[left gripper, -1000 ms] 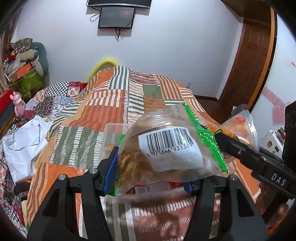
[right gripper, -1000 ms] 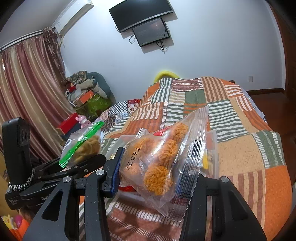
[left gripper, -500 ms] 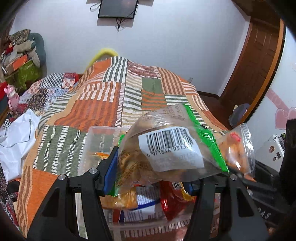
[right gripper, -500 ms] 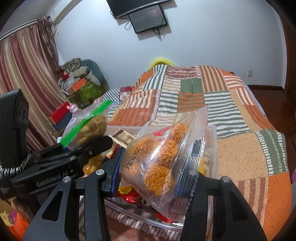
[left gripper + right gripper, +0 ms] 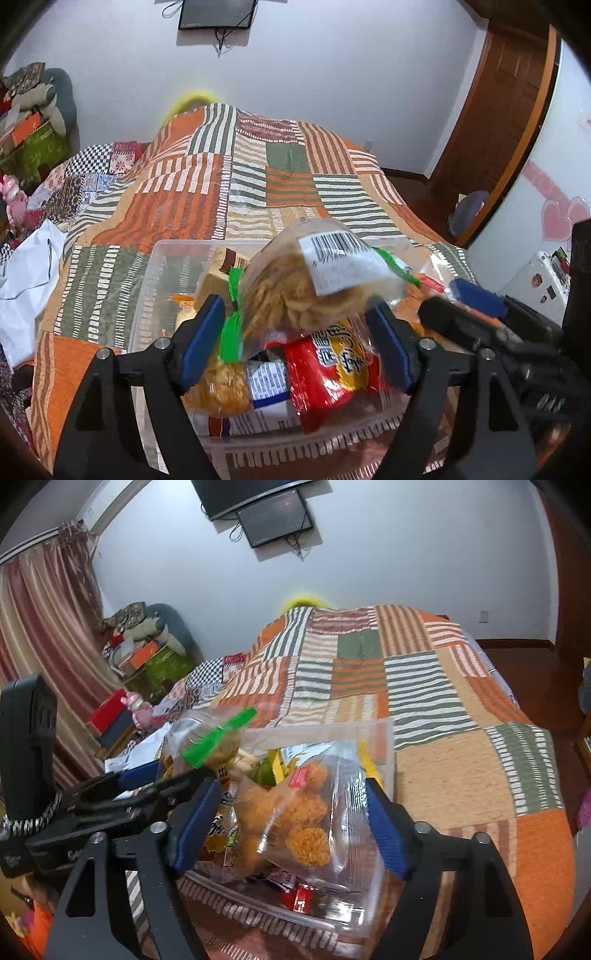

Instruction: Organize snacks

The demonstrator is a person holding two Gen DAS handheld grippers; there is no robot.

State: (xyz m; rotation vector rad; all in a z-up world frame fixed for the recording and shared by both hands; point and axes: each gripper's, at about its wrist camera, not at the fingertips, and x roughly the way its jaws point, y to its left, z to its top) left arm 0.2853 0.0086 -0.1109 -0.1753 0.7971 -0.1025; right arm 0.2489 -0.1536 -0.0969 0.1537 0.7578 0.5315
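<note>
Both tongs, clamped a second ago, are now opening. The left gripper [image 5: 295, 339] lets its green-sealed bag [image 5: 310, 284] drop into the clear bin [image 5: 147, 291]; the right gripper [image 5: 291, 830] frees the orange snack bag [image 5: 295, 827] there too, on the quilt [image 5: 461, 768] beyond.

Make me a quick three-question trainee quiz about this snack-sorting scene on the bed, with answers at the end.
1. True or false: the clear bin sits on the patchwork quilt.
2. Which bag is between the right tongs? A) noodle-ball bag B) red packet C) barcode bag
3. Fill in: the barcode bag has a ____ seal strip.

Key:
1. True.
2. A; those jaws are opening, pads off the bag. The left tongs are opening too, with the barcode bag between them.
3. Green.
</note>
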